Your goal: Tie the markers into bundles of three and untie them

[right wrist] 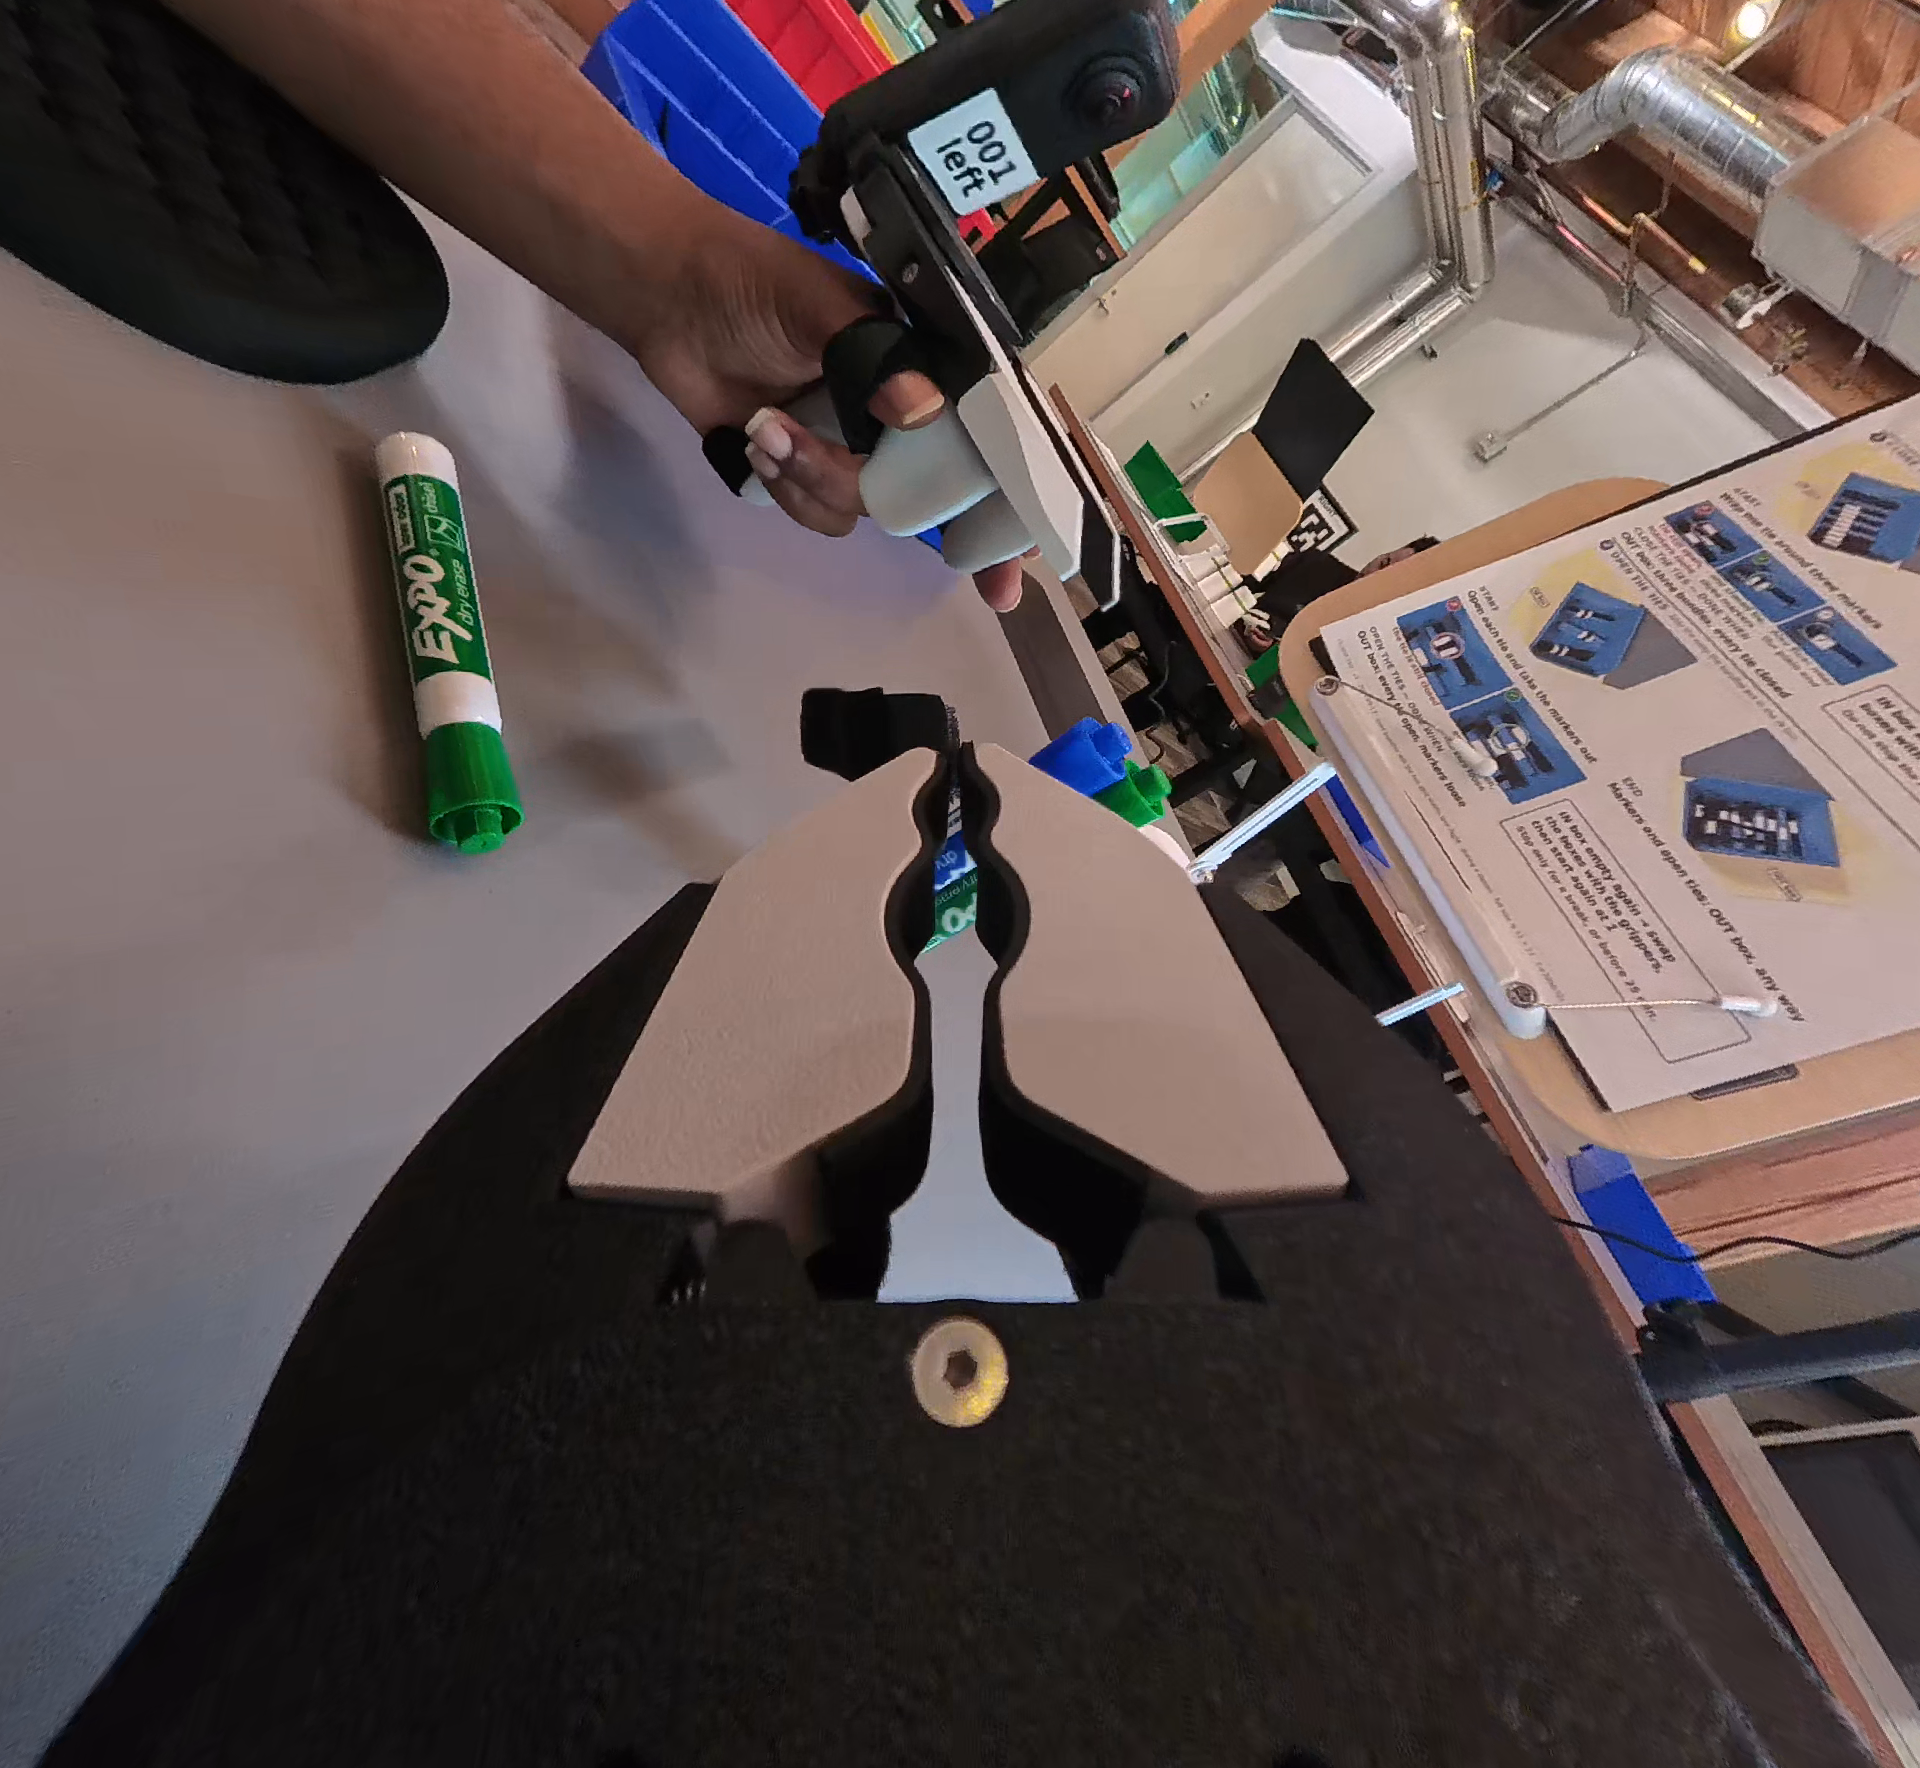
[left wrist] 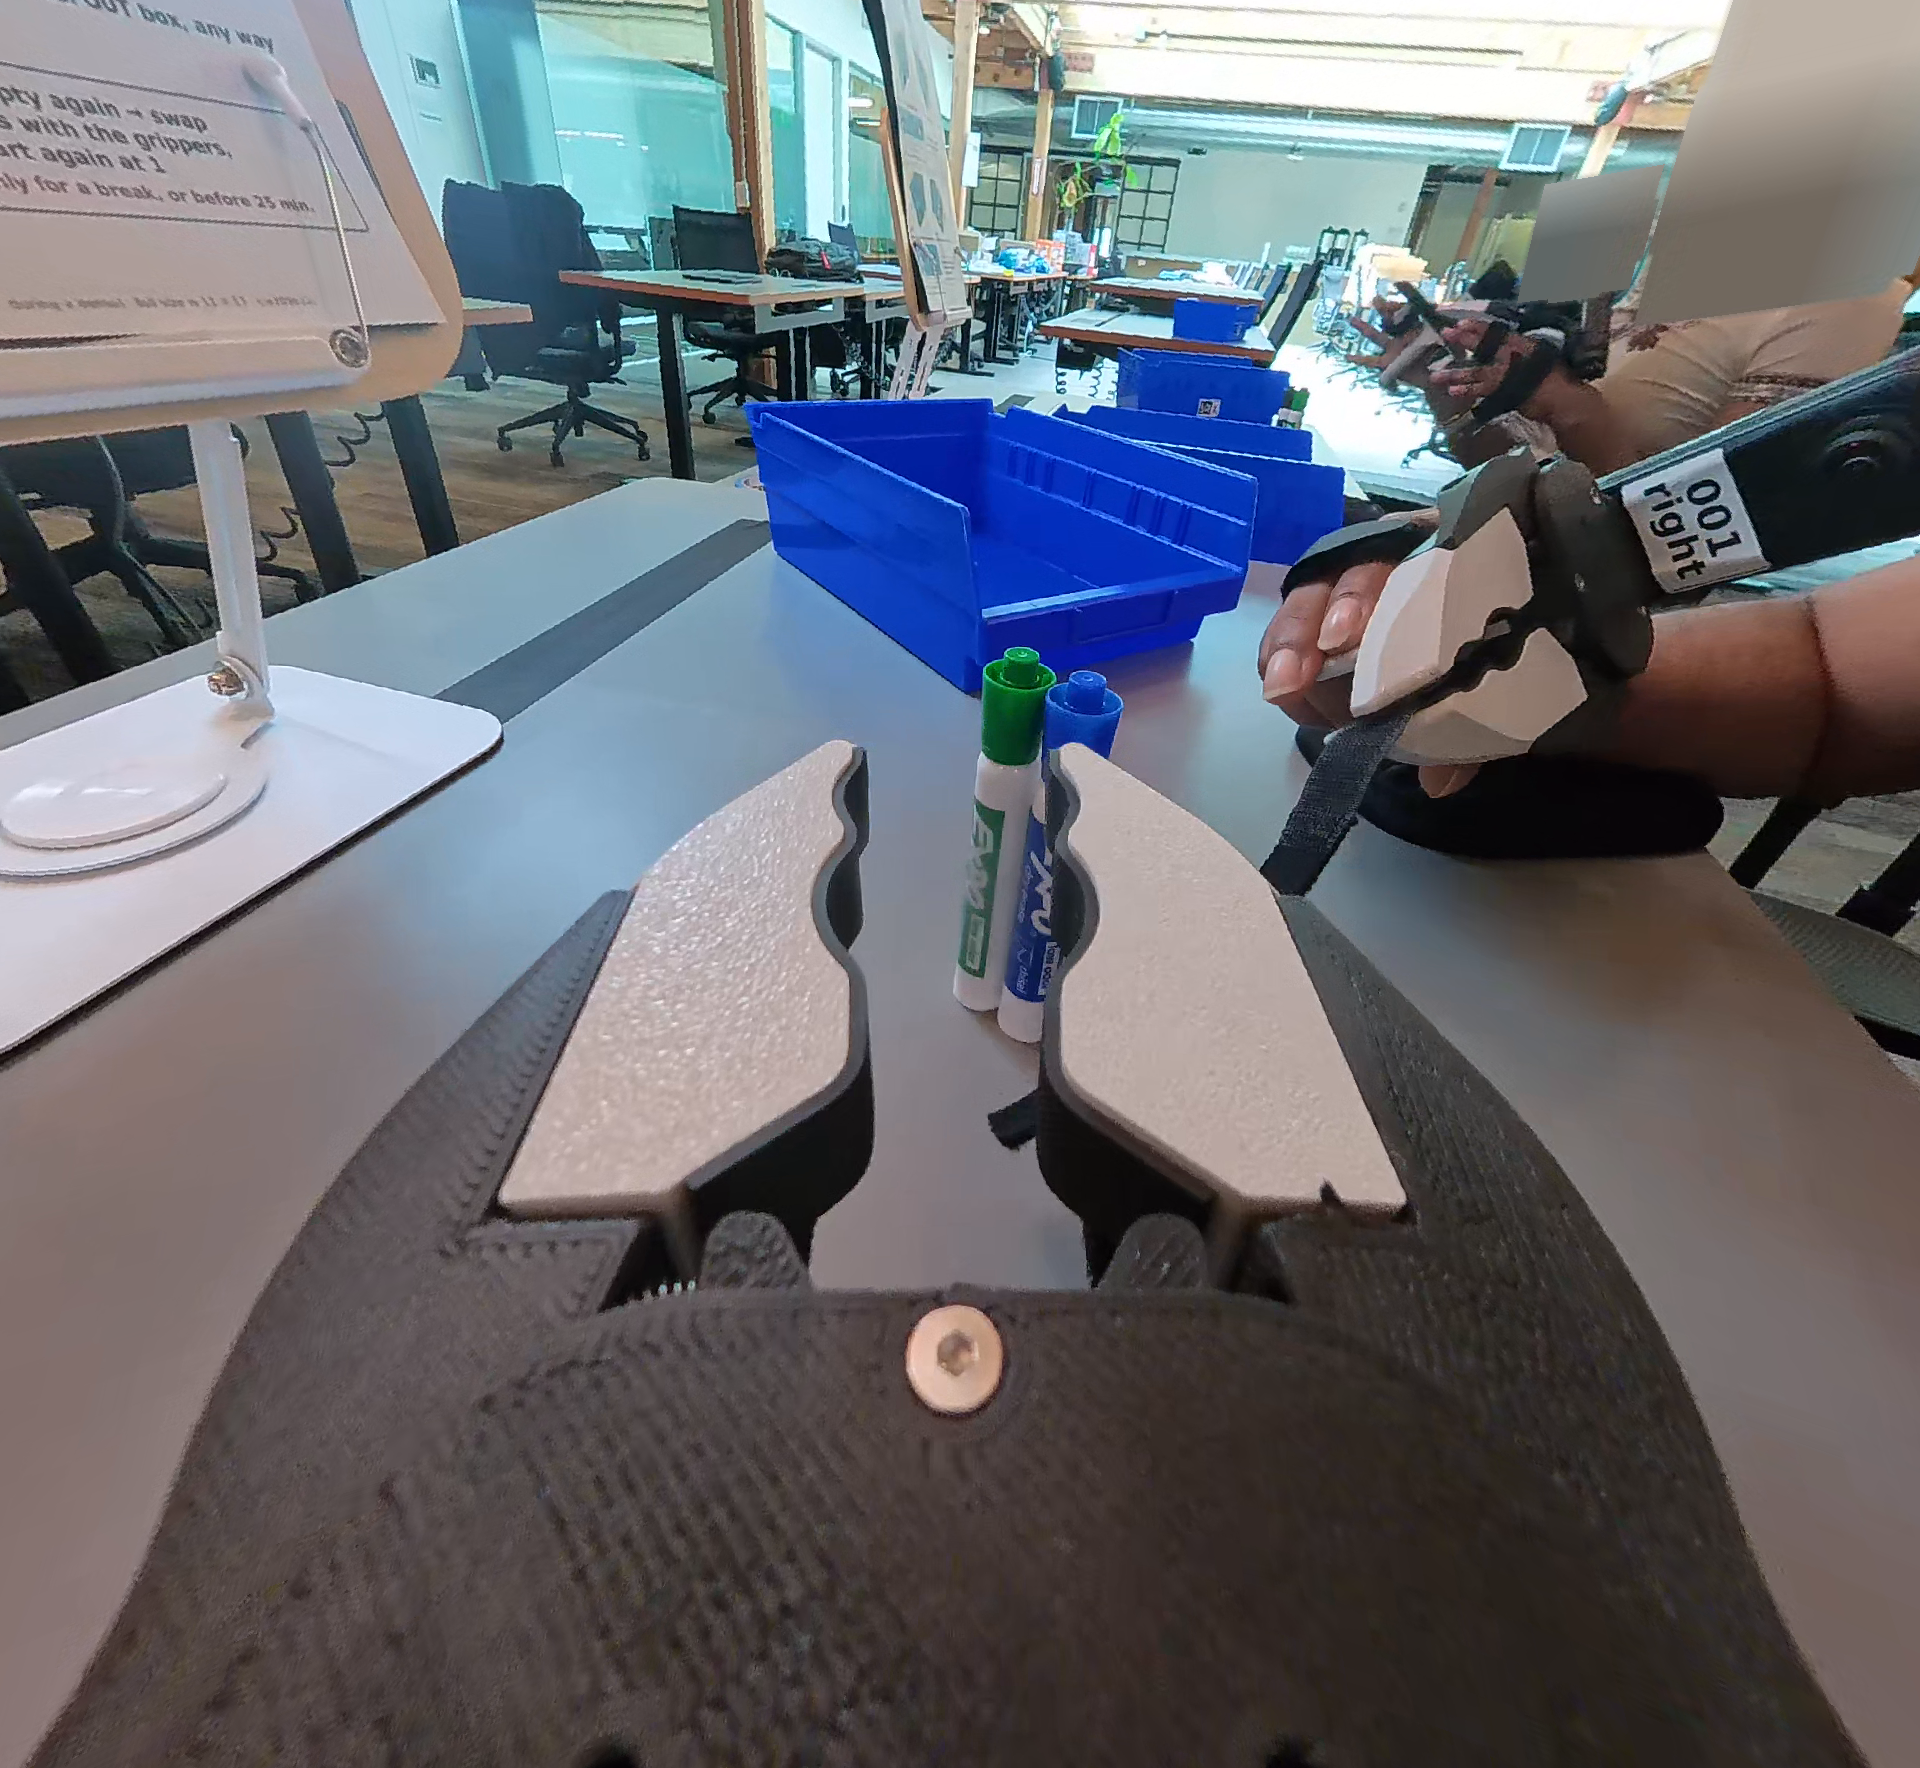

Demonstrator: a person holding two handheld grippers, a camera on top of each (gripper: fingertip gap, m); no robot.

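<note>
The left claw [left wrist: 956,871] stands released over the grey desk [left wrist: 582,845], two markers, one green [left wrist: 1000,825] and one blue [left wrist: 1039,897], lying between its fingers toward 12 o'clock. The right claw [right wrist: 958,783] is clenched on a black tie [right wrist: 862,726]. A third marker [right wrist: 449,638] lies alone at its 10 o'clock. One blue bin [left wrist: 997,544] sits beyond.

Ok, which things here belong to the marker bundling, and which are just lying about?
Job:
- green marker and blue marker between the left gripper's fingers
- loose green marker on the table
- black tie, pinched by the right gripper
- blue bin, probably

Lying about:
- instruction stand
- black mat
- office chairs behind
</note>
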